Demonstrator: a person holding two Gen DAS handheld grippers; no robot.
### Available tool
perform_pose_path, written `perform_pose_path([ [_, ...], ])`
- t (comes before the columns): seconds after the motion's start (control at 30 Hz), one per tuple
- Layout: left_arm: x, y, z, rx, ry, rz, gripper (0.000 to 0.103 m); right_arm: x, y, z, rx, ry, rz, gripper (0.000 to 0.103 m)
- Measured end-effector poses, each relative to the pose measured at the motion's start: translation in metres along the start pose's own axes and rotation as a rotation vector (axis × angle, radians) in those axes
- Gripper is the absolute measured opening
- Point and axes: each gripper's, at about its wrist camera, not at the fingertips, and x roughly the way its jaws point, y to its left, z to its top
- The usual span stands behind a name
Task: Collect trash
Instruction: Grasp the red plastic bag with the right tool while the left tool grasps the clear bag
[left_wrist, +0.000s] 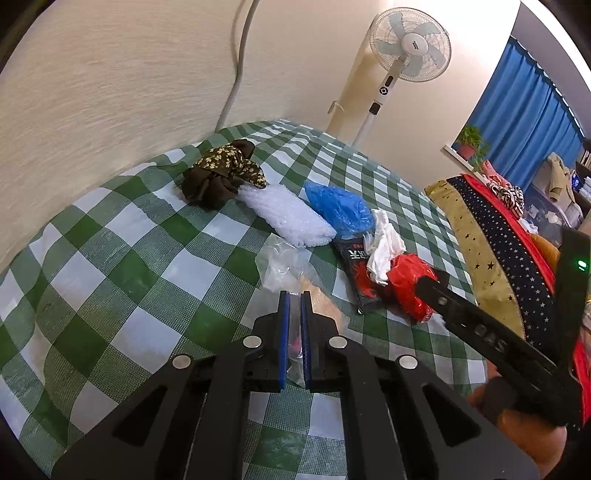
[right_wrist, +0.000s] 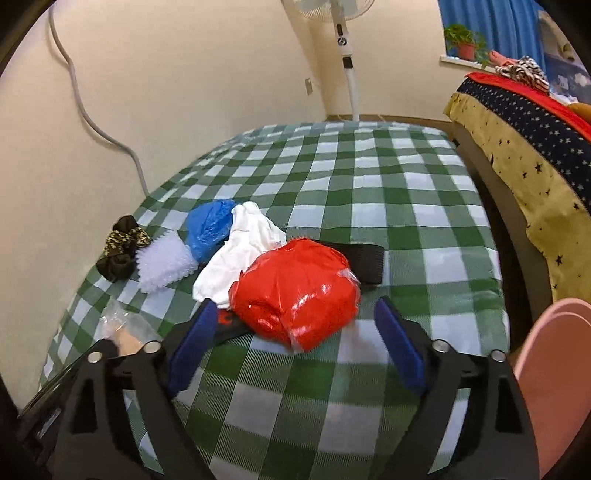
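A row of trash lies on the green-checked tablecloth (right_wrist: 369, 184). My left gripper (left_wrist: 294, 295) is shut on a clear plastic bag (left_wrist: 280, 266), whose film shows between its blue pads. My right gripper (right_wrist: 295, 304) stands open, and the near end of a red plastic bag (right_wrist: 299, 288) lies between its fingers with neither pad pressing on it. One of the right gripper's fingers (left_wrist: 454, 302) shows beside the red bag (left_wrist: 410, 284) in the left wrist view. Behind the red bag lie a white crumpled piece (right_wrist: 243, 251), a blue plastic bag (right_wrist: 208, 229) and a flat black packet (right_wrist: 362, 258).
A white bubbly sheet (right_wrist: 166, 264) and a dark floral cloth (right_wrist: 122, 247) lie further left, near the wall. A pink bin (right_wrist: 554, 369) stands at the lower right. A star-patterned cover (right_wrist: 517, 140) borders the table's right side. A standing fan (left_wrist: 410, 44) is behind.
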Motion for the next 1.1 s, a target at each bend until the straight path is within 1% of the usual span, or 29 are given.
perform_pose_path([
  [0.1, 0.001, 0.001, 0.0, -0.003, 0.001, -0.005, 0.006, 0.013, 0.0, 0.004, -0.021, 0.027, -0.015, 0.092],
  [0.27, 0.002, 0.0, -0.001, -0.003, 0.005, -0.008, 0.006, 0.027, -0.004, 0.009, -0.016, 0.07, -0.005, 0.092],
  [0.3, 0.002, 0.0, -0.001, -0.003, 0.006, -0.008, 0.006, 0.028, -0.005, 0.009, -0.016, 0.075, 0.001, 0.091],
  [0.33, 0.002, 0.0, 0.0, -0.003, 0.005, -0.008, 0.006, 0.029, -0.005, 0.009, -0.019, 0.08, 0.012, 0.084],
  [0.37, 0.002, 0.0, 0.0, -0.002, 0.005, -0.007, 0.006, 0.029, -0.004, 0.008, -0.023, 0.082, 0.014, 0.084],
  [0.4, 0.002, 0.0, -0.001, -0.001, 0.004, -0.008, 0.006, 0.028, -0.004, 0.007, -0.024, 0.076, 0.017, 0.079],
  [0.47, 0.002, -0.001, -0.001, 0.001, 0.002, -0.007, 0.006, 0.025, -0.003, 0.005, -0.031, 0.068, 0.017, 0.077],
  [0.63, 0.0, -0.002, -0.001, 0.002, -0.001, -0.007, 0.006, 0.014, -0.003, 0.002, -0.041, 0.041, 0.02, 0.074],
  [0.77, -0.003, -0.003, 0.001, 0.005, -0.009, -0.012, 0.006, 0.0, -0.006, 0.0, -0.032, 0.023, 0.023, 0.074],
  [1.1, -0.018, -0.014, 0.001, 0.047, -0.033, -0.023, 0.006, -0.046, -0.013, -0.004, -0.026, -0.023, -0.001, 0.074],
])
